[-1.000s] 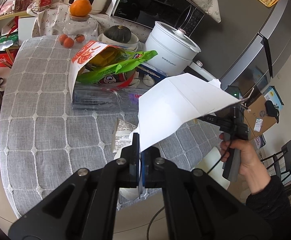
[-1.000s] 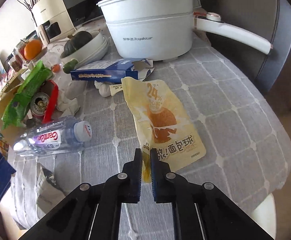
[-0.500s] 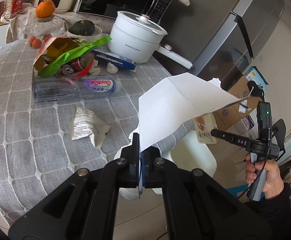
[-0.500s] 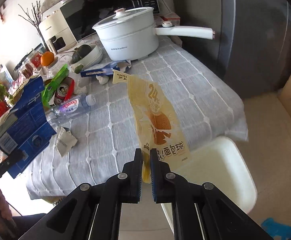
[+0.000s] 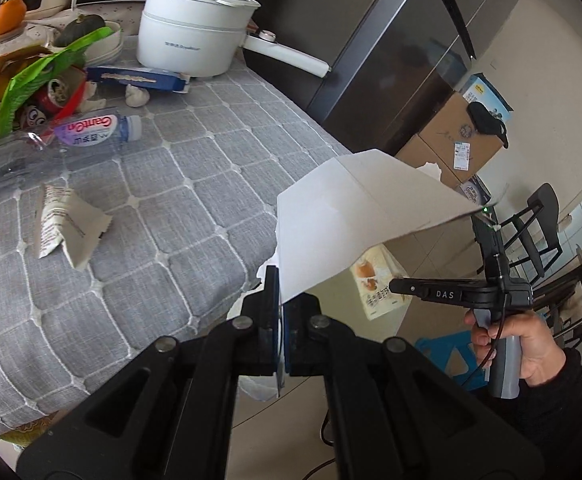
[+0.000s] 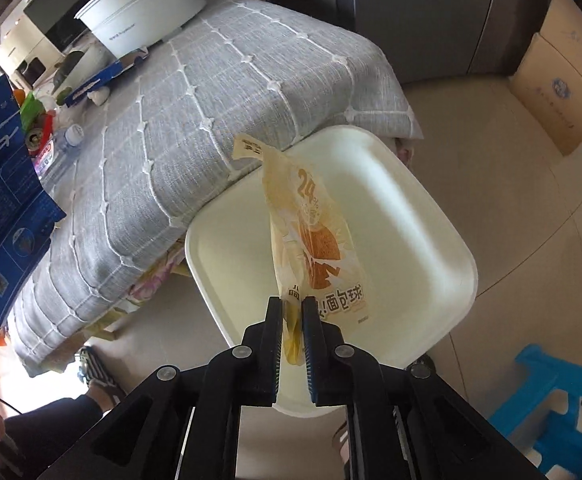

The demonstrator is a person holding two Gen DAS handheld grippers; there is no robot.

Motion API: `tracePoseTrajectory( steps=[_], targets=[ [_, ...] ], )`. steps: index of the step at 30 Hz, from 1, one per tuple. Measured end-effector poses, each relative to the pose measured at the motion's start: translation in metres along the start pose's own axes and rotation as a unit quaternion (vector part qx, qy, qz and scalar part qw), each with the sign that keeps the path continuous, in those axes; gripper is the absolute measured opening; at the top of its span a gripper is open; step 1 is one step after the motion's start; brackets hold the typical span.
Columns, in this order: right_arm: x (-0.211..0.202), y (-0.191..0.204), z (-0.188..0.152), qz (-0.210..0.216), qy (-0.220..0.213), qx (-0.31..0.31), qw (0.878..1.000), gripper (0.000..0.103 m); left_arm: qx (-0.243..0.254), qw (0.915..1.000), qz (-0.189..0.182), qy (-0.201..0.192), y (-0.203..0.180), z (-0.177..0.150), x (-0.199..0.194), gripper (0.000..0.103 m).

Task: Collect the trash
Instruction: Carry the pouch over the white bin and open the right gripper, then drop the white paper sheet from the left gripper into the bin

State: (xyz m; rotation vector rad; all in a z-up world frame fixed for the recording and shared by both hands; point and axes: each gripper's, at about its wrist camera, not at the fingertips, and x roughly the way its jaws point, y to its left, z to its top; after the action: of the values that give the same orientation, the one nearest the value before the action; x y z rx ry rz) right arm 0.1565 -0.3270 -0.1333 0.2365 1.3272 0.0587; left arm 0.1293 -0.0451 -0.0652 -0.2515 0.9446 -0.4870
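Observation:
My left gripper (image 5: 281,320) is shut on a flattened carton (image 5: 363,216), white inside and blue outside (image 6: 7,184), held up just past the table's edge. My right gripper (image 6: 291,304) points down over a white bin (image 6: 411,200) on the floor beside the table. Its jaws are opening, and a yellow bread wrapper (image 6: 315,236) hangs in the gap with the pads apart from it. In the left wrist view, the right gripper (image 5: 395,286) and the wrapper (image 5: 375,284) show under the carton, with a hand (image 5: 523,344) on the grip.
On the grey checked tablecloth (image 5: 195,184) lie a water bottle (image 5: 91,132), a crumpled paper packet (image 5: 67,228), a blue box (image 5: 139,78), a green bag (image 5: 39,76) and a white pot (image 5: 195,36). Cardboard boxes (image 6: 563,76), a blue stool (image 6: 551,392) and a fridge (image 5: 403,52) stand nearby.
Both grippers swung off the table with their items to the space over the white bin. The right jaws, pressed on the wrapper before, now stand slightly apart.

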Motion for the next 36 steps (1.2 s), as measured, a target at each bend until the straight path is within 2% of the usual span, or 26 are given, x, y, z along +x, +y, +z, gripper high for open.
tracePoseTrajectory(
  steps=[2,4,5,7,13,17,27,30,31,32,33,34,35,36],
  targets=[
    [-0.001,-0.007,0.0,0.009,0.003,0.018,1.0,0.027,0.007,1.0,-0.003,0.005,-0.009,0.0,0.008,0.002],
    [-0.004,-0.014,-0.002,0.019,0.0,0.026,0.999,0.038,0.016,0.9998,-0.005,0.011,-0.018,-0.001,0.017,0.002],
    [-0.006,-0.018,-0.004,0.018,-0.003,0.028,0.999,0.047,0.021,0.9997,-0.006,0.014,-0.023,-0.001,0.022,0.002],
    [-0.013,-0.024,-0.007,0.013,-0.013,0.03,0.999,0.052,0.032,0.9992,-0.009,0.021,-0.032,-0.002,0.031,0.002],
    [-0.036,-0.06,-0.017,-0.008,-0.04,0.054,0.998,0.059,0.06,0.9971,-0.027,0.038,-0.061,-0.001,0.06,0.002],
    [-0.043,-0.086,-0.024,-0.015,-0.048,0.075,0.996,0.06,0.087,0.9943,-0.038,0.048,-0.082,-0.004,0.083,0.002],
    [-0.044,-0.116,-0.032,-0.036,-0.043,0.097,0.994,0.063,0.152,0.9866,-0.013,0.057,-0.101,-0.018,0.131,0.003],
    [-0.047,-0.118,-0.033,-0.038,-0.045,0.097,0.994,0.067,0.161,0.9855,0.005,0.054,-0.102,-0.02,0.134,0.014],
    [-0.047,-0.118,-0.033,-0.038,-0.045,0.096,0.994,0.067,0.164,0.9851,0.012,0.051,-0.101,-0.02,0.132,0.028],
    [-0.047,-0.118,-0.033,-0.038,-0.046,0.096,0.994,0.068,0.165,0.985,0.019,0.046,-0.1,-0.018,0.131,0.046],
    [-0.047,-0.118,-0.033,-0.039,-0.046,0.095,0.994,0.069,0.166,0.9849,0.028,0.038,-0.1,-0.018,0.127,0.056],
    [-0.047,-0.117,-0.033,-0.039,-0.046,0.094,0.994,0.069,0.167,0.9849,0.038,0.028,-0.098,-0.017,0.123,0.07],
    [-0.048,-0.116,-0.033,-0.039,-0.047,0.093,0.994,0.07,0.166,0.9848,0.046,0.021,-0.096,-0.016,0.119,0.076],
    [-0.048,-0.115,-0.033,-0.039,-0.046,0.092,0.994,0.07,0.165,0.9846,0.054,0.018,-0.094,-0.015,0.115,0.077]
  ],
)
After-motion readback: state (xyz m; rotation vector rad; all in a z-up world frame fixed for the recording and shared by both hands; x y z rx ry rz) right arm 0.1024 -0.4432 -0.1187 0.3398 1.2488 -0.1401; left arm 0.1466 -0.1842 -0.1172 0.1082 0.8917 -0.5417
